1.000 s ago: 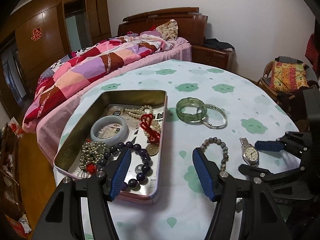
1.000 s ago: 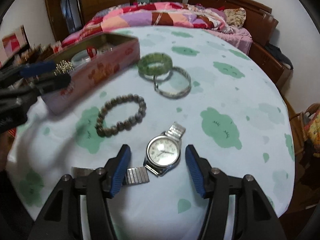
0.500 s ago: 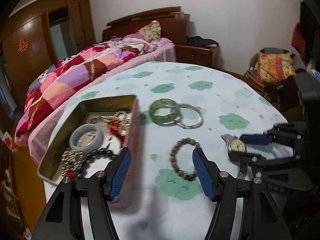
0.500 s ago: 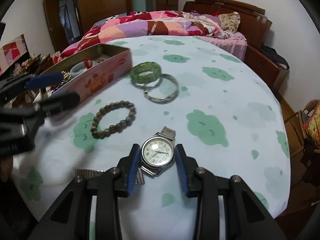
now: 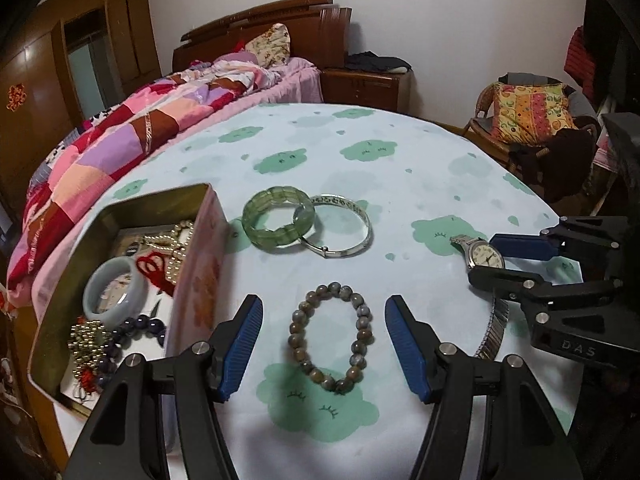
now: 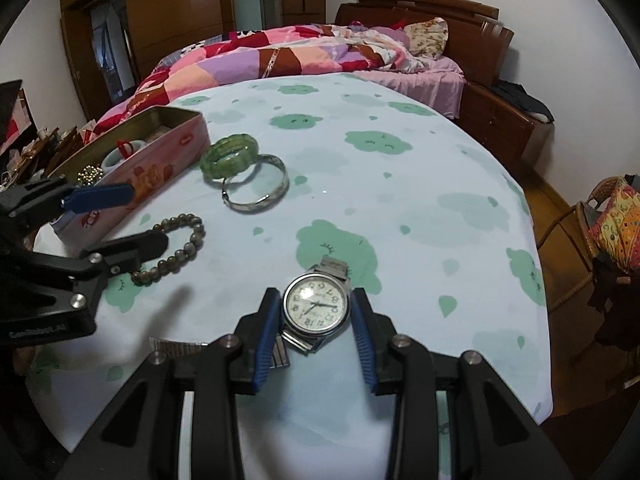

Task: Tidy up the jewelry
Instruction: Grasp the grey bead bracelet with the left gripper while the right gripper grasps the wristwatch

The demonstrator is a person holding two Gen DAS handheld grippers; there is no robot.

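Observation:
A silver wristwatch (image 6: 316, 309) lies on the tablecloth, and my right gripper (image 6: 315, 312) is shut on its case. The watch also shows in the left wrist view (image 5: 485, 254). My left gripper (image 5: 323, 334) is open with a brown bead bracelet (image 5: 330, 337) on the cloth between its fingers. The bracelet also shows in the right wrist view (image 6: 176, 250). A green jade bangle (image 5: 278, 221) and a silver bangle (image 5: 340, 226) lie further back. A pink tin box (image 5: 120, 284) at the left holds several pieces of jewelry.
The round table (image 5: 400, 160) has a pale blue cloth with green cloud prints. A bed with a patchwork quilt (image 5: 120, 128) stands behind it. A wicker chair with a cushion (image 5: 528, 116) is at the right, and a nightstand (image 5: 364, 84) is at the back.
My right gripper closed from wide open onto the watch case. My left gripper moved right from over the tin box to astride the brown bead bracelet.

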